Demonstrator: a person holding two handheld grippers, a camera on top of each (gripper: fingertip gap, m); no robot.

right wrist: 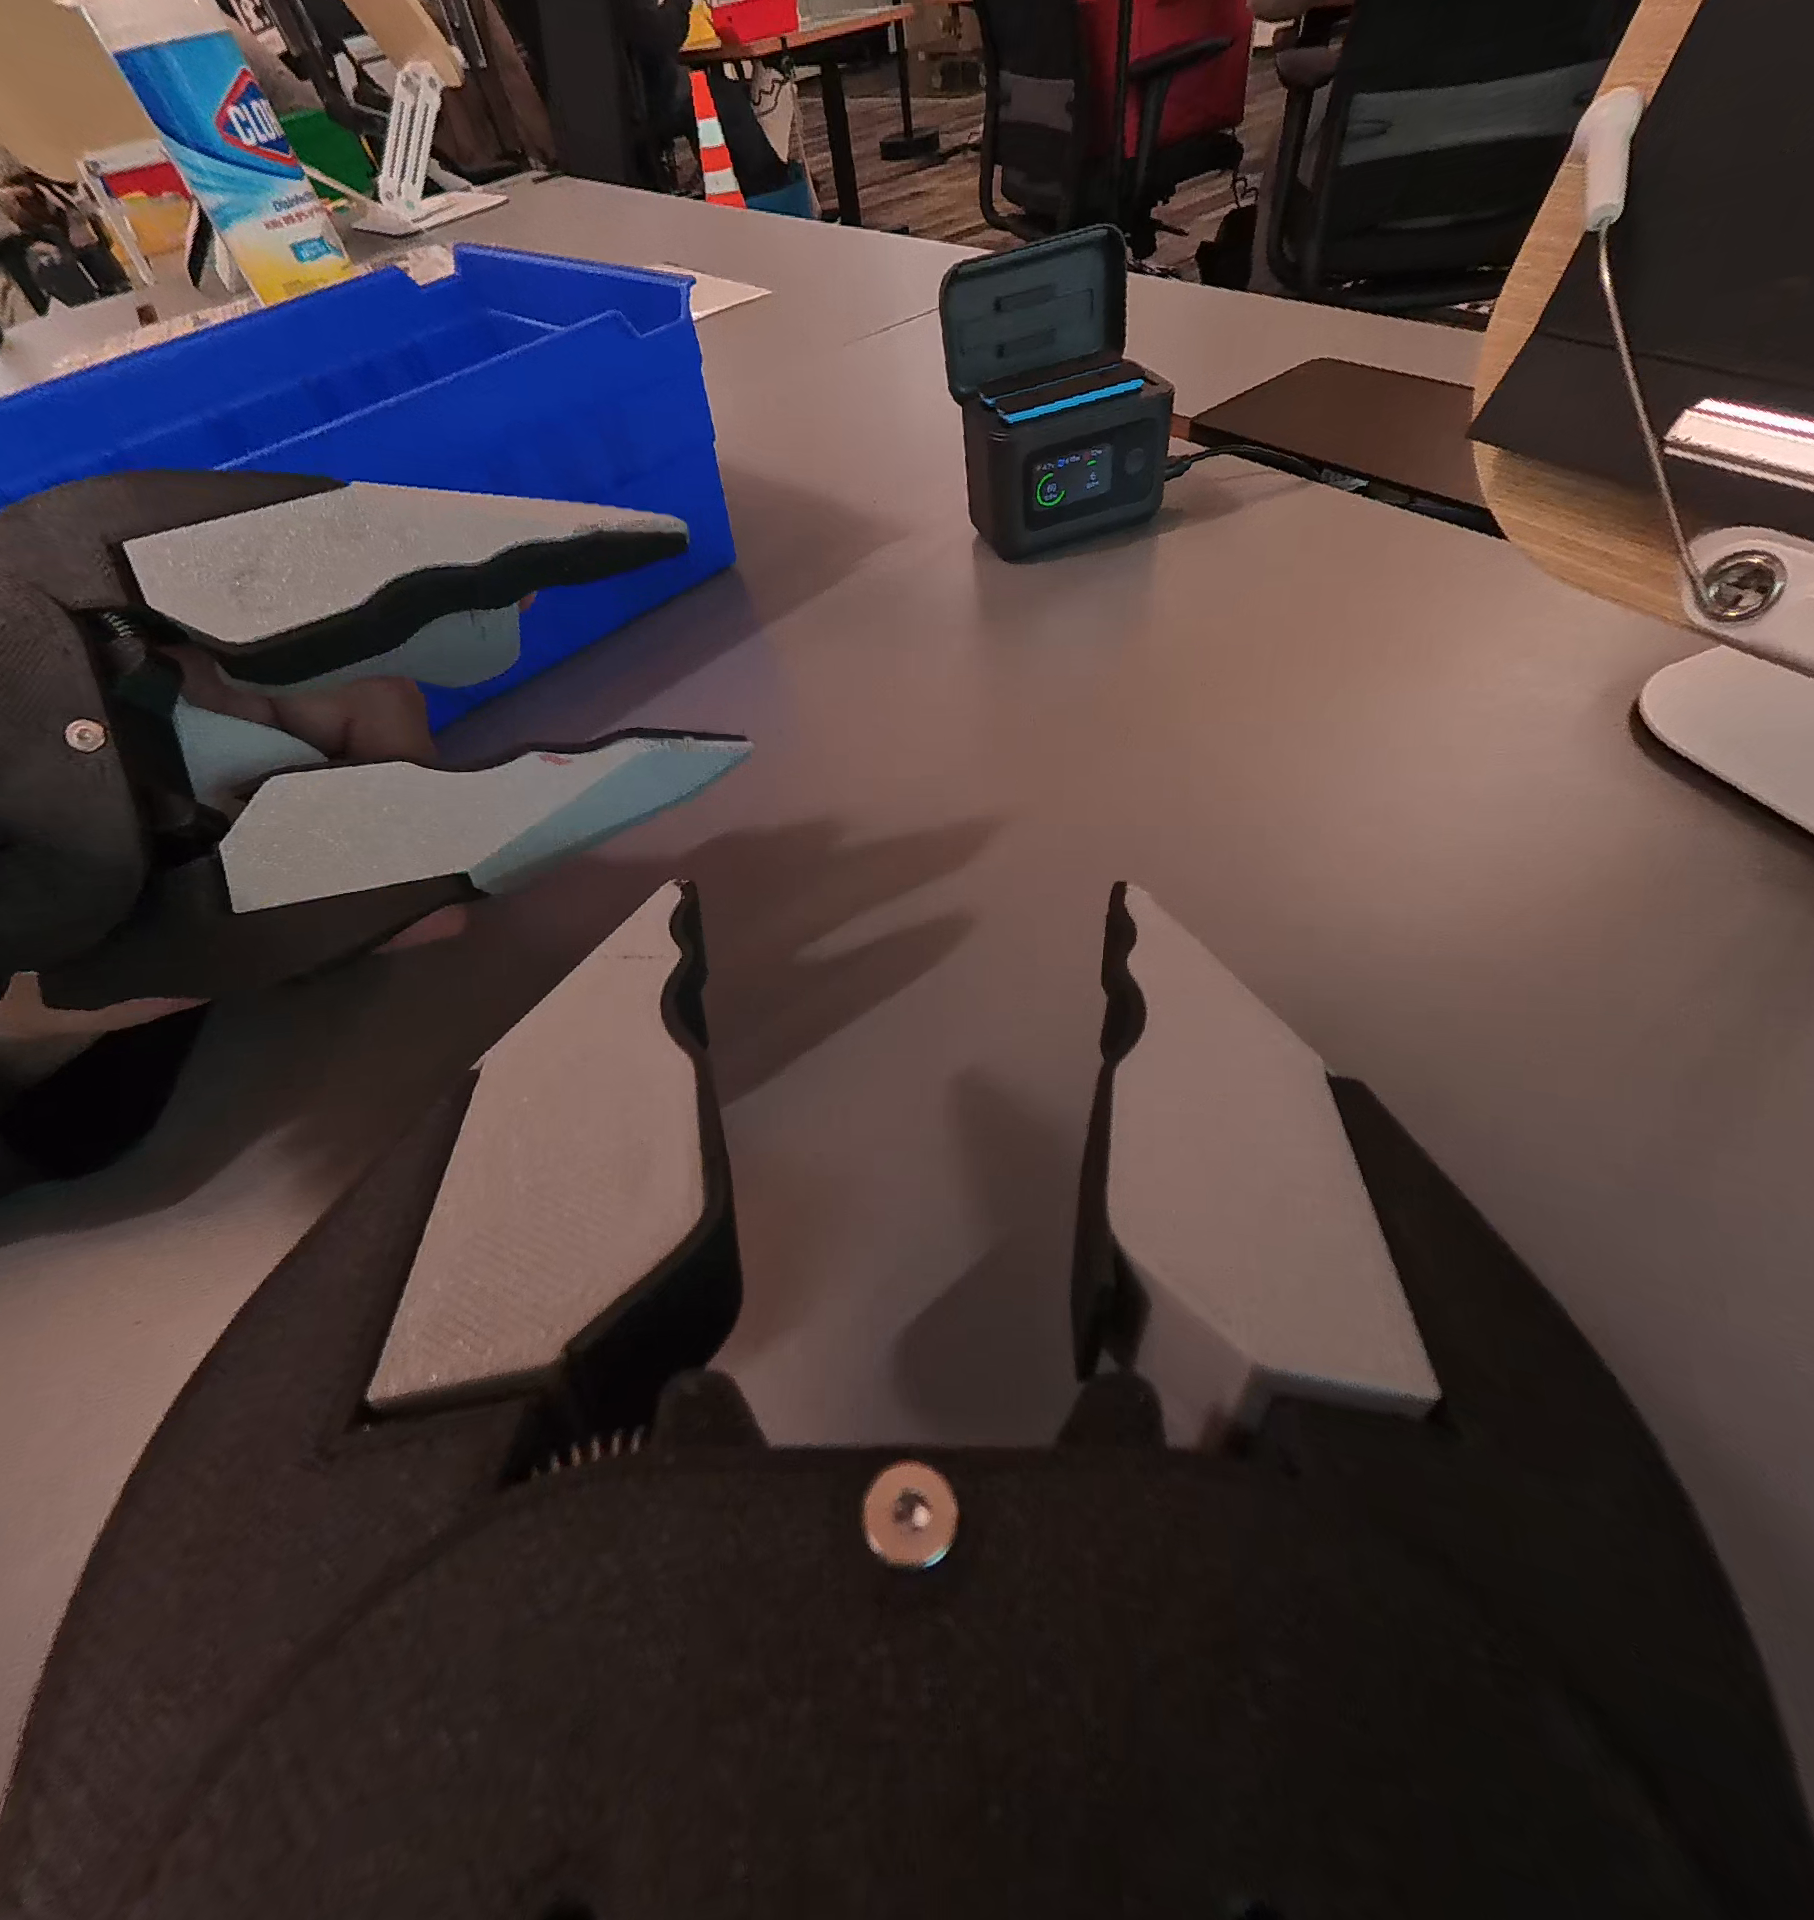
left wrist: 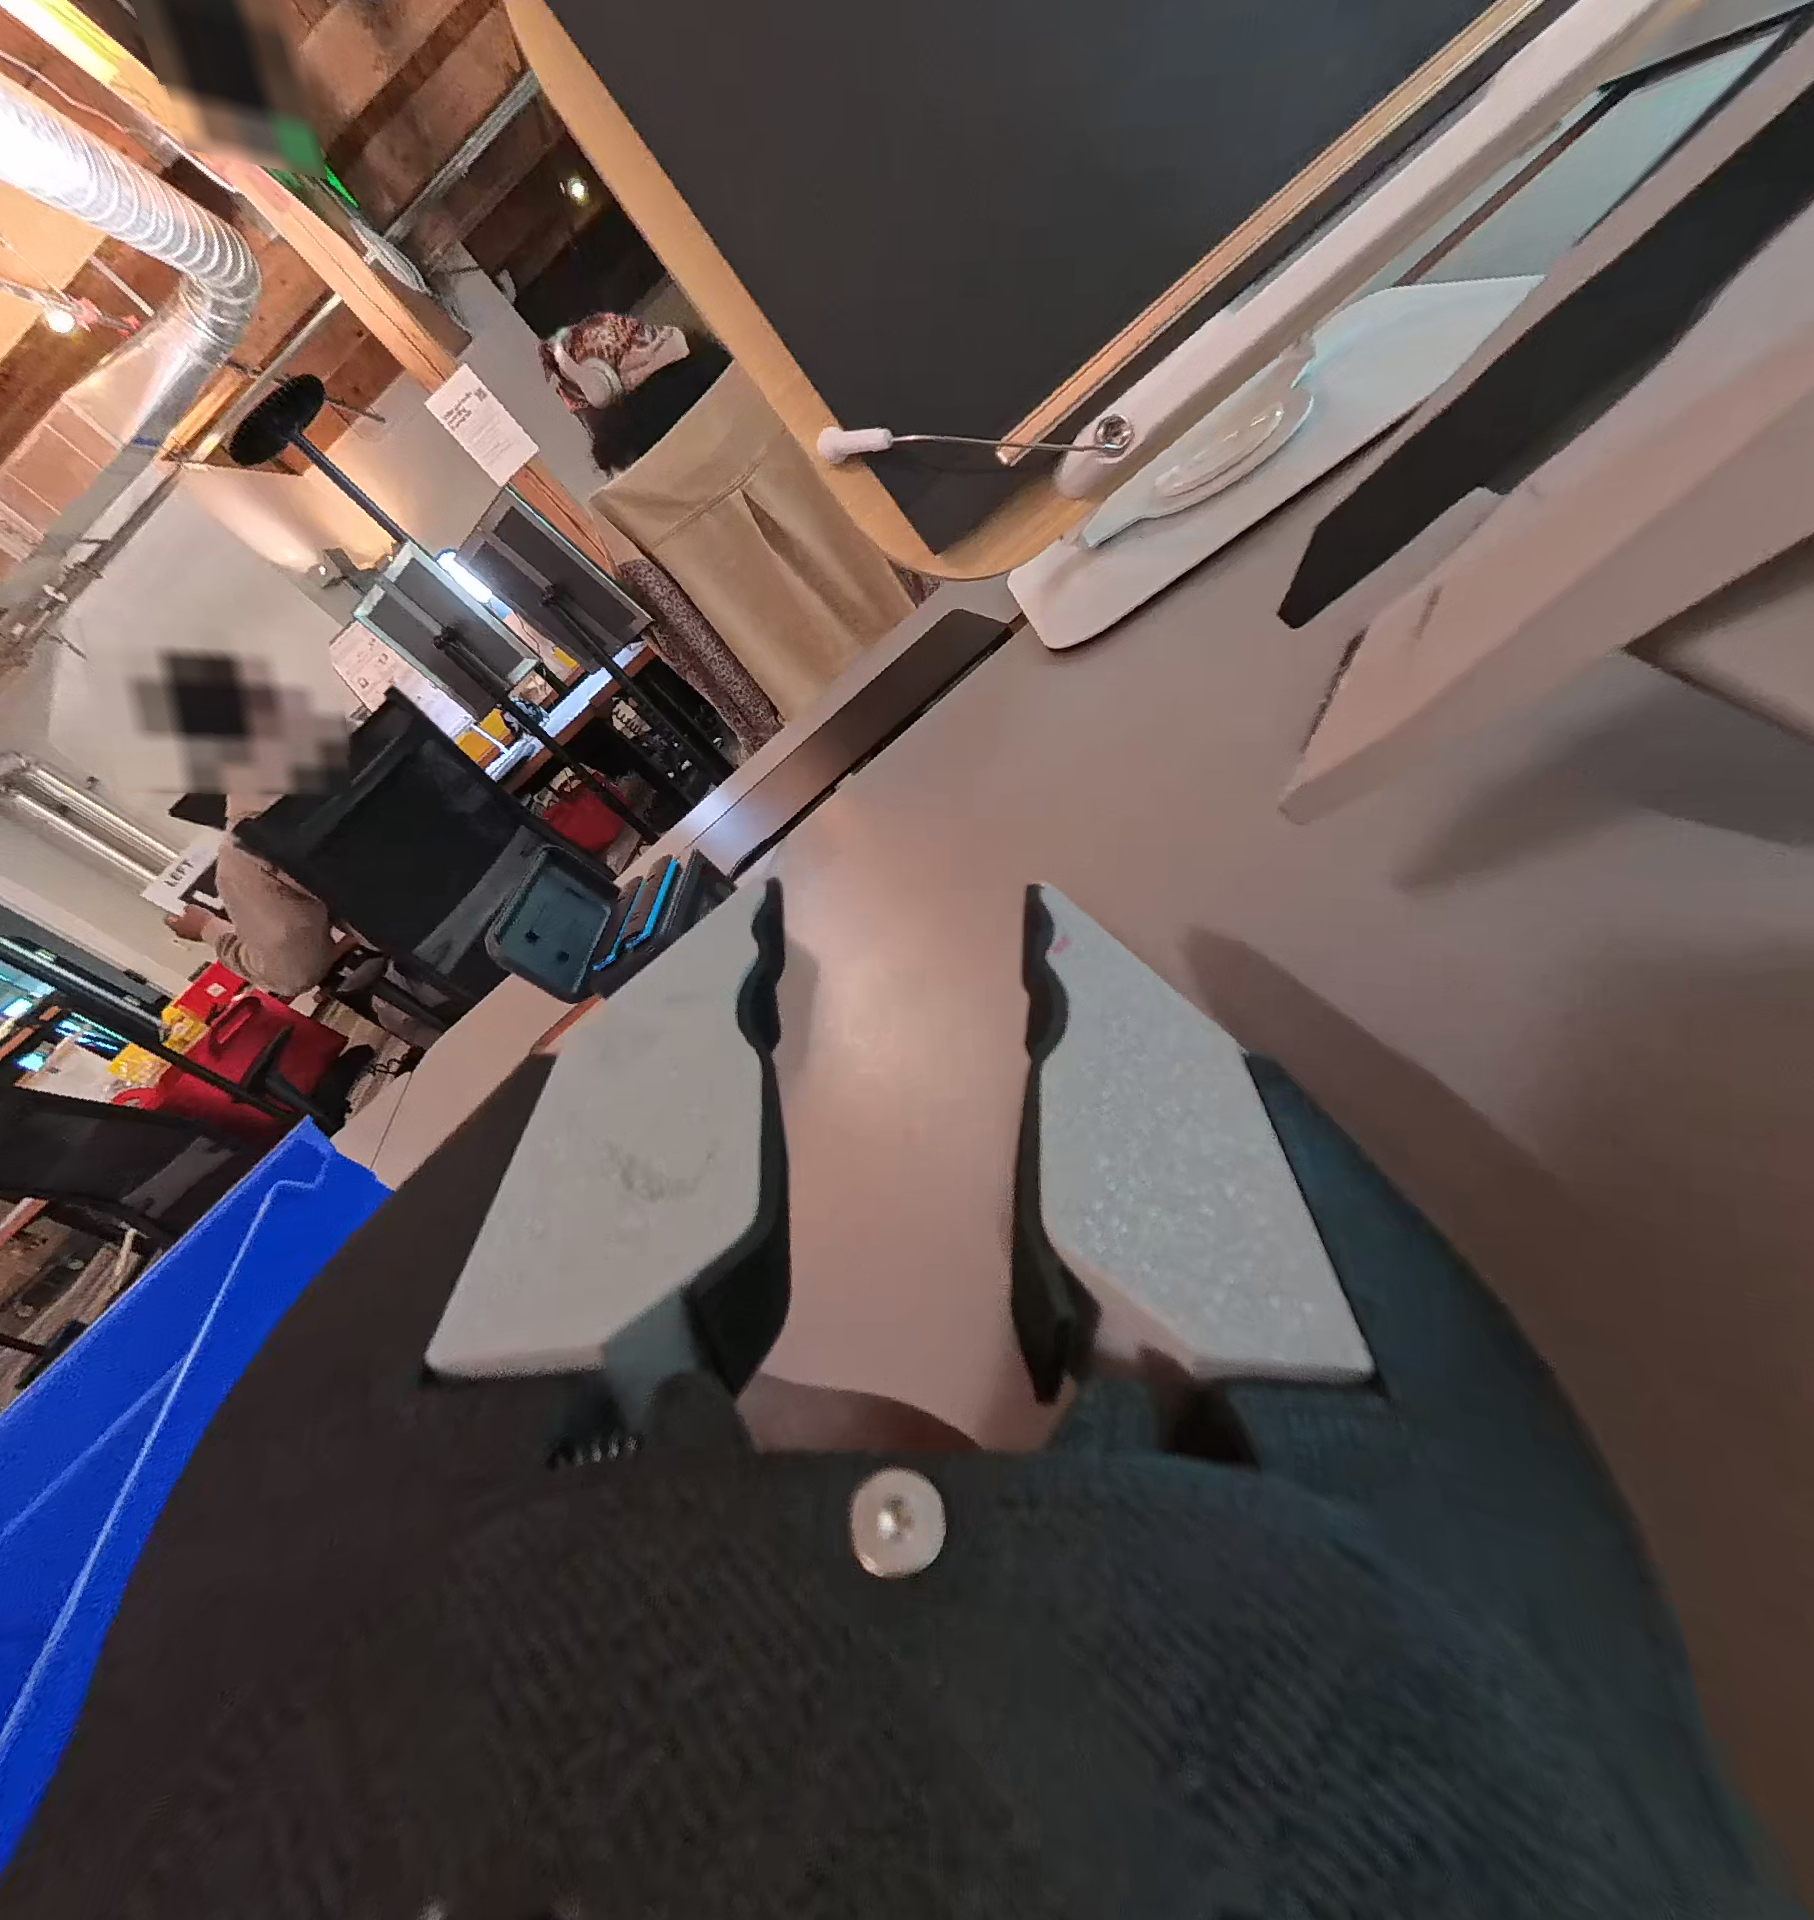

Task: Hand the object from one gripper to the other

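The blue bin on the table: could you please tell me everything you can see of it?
The blue bin is an open-topped rectangular plastic tray, glossy, with stepped rims and a notched near corner. It stands upright on the grey table, at the far left in the right wrist view. The left gripper, jaws open and empty, partly hides its front wall. Its inside is not visible. A wipes canister stands behind it.

The right gripper (right wrist: 903, 894) is held level and low, its jaws spread wide with nothing between them. The left gripper (right wrist: 716, 644) is seen ahead and to its left, rolled on its side, one finger above the other, jaws parted and likewise unfilled.
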